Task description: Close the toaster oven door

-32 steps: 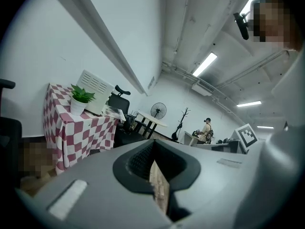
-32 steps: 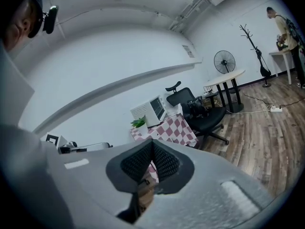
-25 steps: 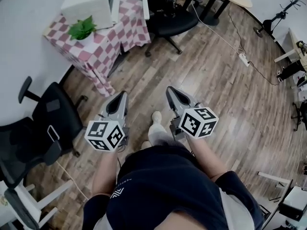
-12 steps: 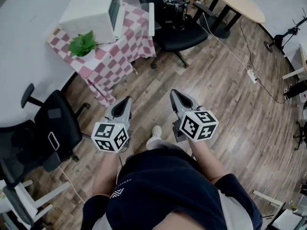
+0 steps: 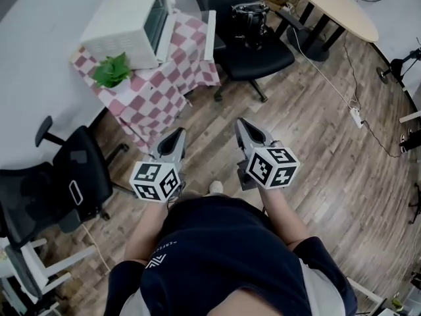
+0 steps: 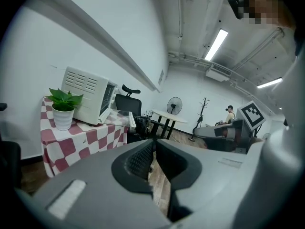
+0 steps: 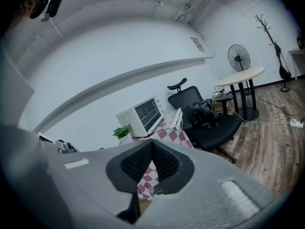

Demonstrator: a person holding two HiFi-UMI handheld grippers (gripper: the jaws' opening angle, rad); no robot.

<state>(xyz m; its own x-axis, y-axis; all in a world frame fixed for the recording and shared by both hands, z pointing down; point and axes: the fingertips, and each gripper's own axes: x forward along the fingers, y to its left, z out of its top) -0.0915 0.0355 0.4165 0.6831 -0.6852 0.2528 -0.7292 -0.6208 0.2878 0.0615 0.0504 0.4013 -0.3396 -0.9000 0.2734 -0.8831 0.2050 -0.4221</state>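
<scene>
The white toaster oven (image 5: pixel 131 22) stands on a table with a red-and-white checked cloth (image 5: pixel 164 84), far ahead of both grippers. Its glass door (image 5: pixel 210 35) hangs open, folded down flat toward the room. It also shows as the toaster oven (image 6: pixel 88 101) with its door (image 6: pixel 119 118), and as the toaster oven (image 7: pixel 143 114). My left gripper (image 5: pixel 176 135) is held over the wooden floor; its jaws are opening, a narrow gap between them with nothing in it. My right gripper (image 5: pixel 242 125) is beside it, fingertips together, empty.
A potted plant (image 5: pixel 112 71) sits on the table next to the oven. A black office chair (image 5: pixel 253 41) holding a bag stands right of the table, another black chair (image 5: pixel 72 176) at my left. A round wooden table (image 5: pixel 335 8) and a floor cable (image 5: pixel 358 117) lie farther right.
The checked table and toaster oven have drawn closer and lower in the head view. Both grippers have stayed side by side in front of the person's body.
</scene>
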